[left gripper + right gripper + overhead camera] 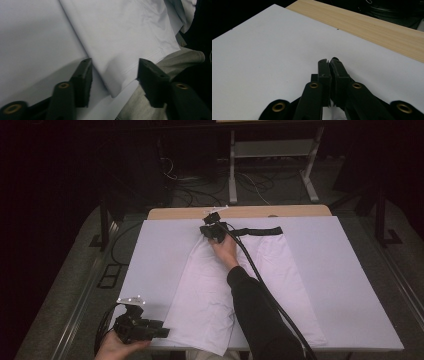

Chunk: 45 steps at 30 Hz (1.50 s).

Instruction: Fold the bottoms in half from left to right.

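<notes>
Pinning the white trousers at the waistband – right gripper pressed together on fabric – so left gripper, jaws spread around the hem corner, can pinch it.

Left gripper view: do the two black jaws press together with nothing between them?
No. The left gripper has a clear gap between its jaws, and the hem corner of the white trousers lies in that gap.

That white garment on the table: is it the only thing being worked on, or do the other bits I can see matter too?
Part of the job:
- white garment, spread flat, with a black waistband
- right gripper, shut at the waistband end
- left gripper, jaws apart around the hem corner

Just lying about:
- white table cover
- wooden table edge
- white frame and cables on the floor behind
</notes>
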### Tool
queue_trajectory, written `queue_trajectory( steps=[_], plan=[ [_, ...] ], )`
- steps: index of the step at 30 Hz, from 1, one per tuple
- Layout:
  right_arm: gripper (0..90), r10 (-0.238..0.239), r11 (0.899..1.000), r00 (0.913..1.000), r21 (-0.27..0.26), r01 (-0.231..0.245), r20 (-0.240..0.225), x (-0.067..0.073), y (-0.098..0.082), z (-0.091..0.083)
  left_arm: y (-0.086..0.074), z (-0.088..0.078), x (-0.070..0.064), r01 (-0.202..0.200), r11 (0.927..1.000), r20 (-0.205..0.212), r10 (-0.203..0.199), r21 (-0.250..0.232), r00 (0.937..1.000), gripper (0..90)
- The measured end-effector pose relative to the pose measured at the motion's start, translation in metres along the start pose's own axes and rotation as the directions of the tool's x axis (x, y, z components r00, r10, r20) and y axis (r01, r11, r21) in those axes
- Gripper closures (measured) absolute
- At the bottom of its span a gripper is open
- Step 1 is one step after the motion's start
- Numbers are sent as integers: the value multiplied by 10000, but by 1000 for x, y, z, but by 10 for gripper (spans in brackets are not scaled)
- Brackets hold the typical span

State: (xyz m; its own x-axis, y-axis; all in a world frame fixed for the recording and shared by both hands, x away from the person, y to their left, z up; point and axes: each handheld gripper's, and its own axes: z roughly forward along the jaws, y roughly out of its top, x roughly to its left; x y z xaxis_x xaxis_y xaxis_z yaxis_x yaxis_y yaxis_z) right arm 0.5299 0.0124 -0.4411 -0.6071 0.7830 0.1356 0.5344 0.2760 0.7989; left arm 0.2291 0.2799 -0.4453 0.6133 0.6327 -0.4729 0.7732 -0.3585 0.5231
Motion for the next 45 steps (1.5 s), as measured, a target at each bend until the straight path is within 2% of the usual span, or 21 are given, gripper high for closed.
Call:
queue_trajectory(
  steps=[1,2,3,6,7,9,10,11,17,23,25,29,30,31,32,36,39,40,41,44,45],
  plan=[
    [858,0,10000,10000,0,0,0,0,0,0,0,0,0,0,10000,0,0,0,10000,526],
    [858,-1,10000,10000,-10,1,-1,0,0,0,0,0,1,11,10000,-7,-11,7,10000,526],
    [858,-7,10000,10000,-27,7,0,0,0,0,-1,0,3,15,10000,52,-15,70,10000,611],
    [858,-8,10000,10000,-34,8,-15,0,0,0,-2,1,3,6,9998,161,-9,193,9999,674],
    [858,-42,10000,10000,-29,42,-6,0,0,-1,-2,2,3,-64,9996,180,59,272,9998,745],
    [858,-56,10000,10000,-37,56,-3,0,0,-1,-2,3,3,-89,9994,215,82,337,9997,769],
    [858,-59,10000,10000,-48,59,2,0,1,-1,-2,4,3,-211,9989,196,203,407,9996,833],
    [858,-59,10000,10000,-48,59,2,0,1,-1,-2,4,3,-211,9989,196,203,407,9996,850],
    [859,-140,9998,9999,-105,140,-24,1,2,-4,-2,3,3,-431,9981,241,420,437,9988,869],
    [859,-213,9996,9998,-173,212,-46,-1,4,-7,1,1,-2,-1041,9939,273,1031,360,9943,875],
    [859,-255,9996,9996,-159,253,-72,-1,5,-8,2,0,-5,-1416,9895,197,1410,306,9898,874],
    [859,-350,9993,9993,-154,348,-97,-1,6,-10,4,0,-9,-1825,9829,227,1820,245,9830,874],
    [859,-383,9992,9992,-121,382,-118,-2,6,-10,5,0,-11,-1988,9799,261,1983,171,9798,874],
    [859,-418,9991,9990,-84,417,-164,-2,7,-12,5,-1,-14,-2320,9727,263,2318,82,9724,875],
    [859,-397,9992,9990,-67,396,-190,-3,7,-12,5,-1,-14,-2320,9727,263,2318,82,9724,875],
    [859,-367,9993,9990,-83,365,-245,-4,8,-15,7,-1,-21,-3010,9536,292,3011,-102,9531,874],
    [859,-438,9990,9987,-118,435,-274,-6,8,-17,10,0,-26,-3311,9432,368,3319,-267,9426,875],
    [859,-441,9990,9986,-116,437,-285,-7,8,-19,12,0,-29,-3448,9382,435,3459,-308,9373,875],
    [859,-441,9990,9986,-116,437,-285,-7,8,-19,12,0,-29,-3448,9382,435,3459,-308,9373,875],
    [859,-451,9989,9985,-143,446,-296,-9,9,-23,15,1,-34,-3702,9281,474,3718,-394,9271,875],
    [859,-442,9989,9985,-155,437,-318,-10,10,-24,16,1,-35,-3719,9273,509,3737,-418,9262,875]
  ],
)
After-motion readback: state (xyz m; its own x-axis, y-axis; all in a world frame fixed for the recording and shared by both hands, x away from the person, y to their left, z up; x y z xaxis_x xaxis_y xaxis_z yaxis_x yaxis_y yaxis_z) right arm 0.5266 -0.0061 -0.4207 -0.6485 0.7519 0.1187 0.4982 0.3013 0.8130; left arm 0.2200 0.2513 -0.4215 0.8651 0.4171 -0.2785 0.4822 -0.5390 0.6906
